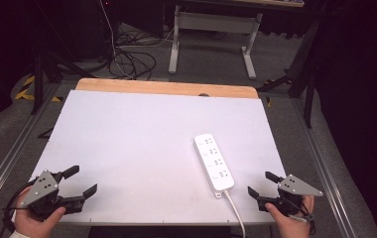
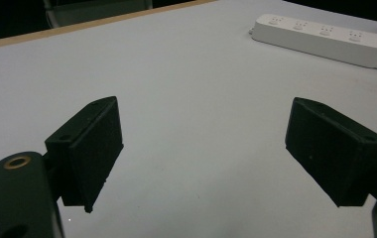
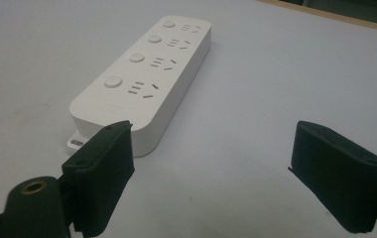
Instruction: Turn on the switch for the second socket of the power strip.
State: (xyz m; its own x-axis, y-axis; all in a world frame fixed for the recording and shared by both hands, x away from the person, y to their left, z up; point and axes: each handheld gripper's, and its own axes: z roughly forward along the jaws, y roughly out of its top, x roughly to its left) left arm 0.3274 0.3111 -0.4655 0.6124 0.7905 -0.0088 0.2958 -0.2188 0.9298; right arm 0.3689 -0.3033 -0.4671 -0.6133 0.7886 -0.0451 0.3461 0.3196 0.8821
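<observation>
A: where's the power strip [image 1: 214, 162] sitting?
B: flat on the white table [image 1: 127, 148], right of centre, just left of the right gripper [image 1: 265, 185], not touching. Jaws spread wide, nothing in them. Left gripper [image 1: 83, 181] same, well apart.

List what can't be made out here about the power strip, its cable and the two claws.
- Power strip cable: in the high view it runs off the bottom edge, so its plug end and where it leads are cut off.
- Strip's embossed marking: right gripper view, too small and faint to read.
- Strip's switch positions: too small to tell.
- Left claw and right claw: both open, nothing between them.
</observation>
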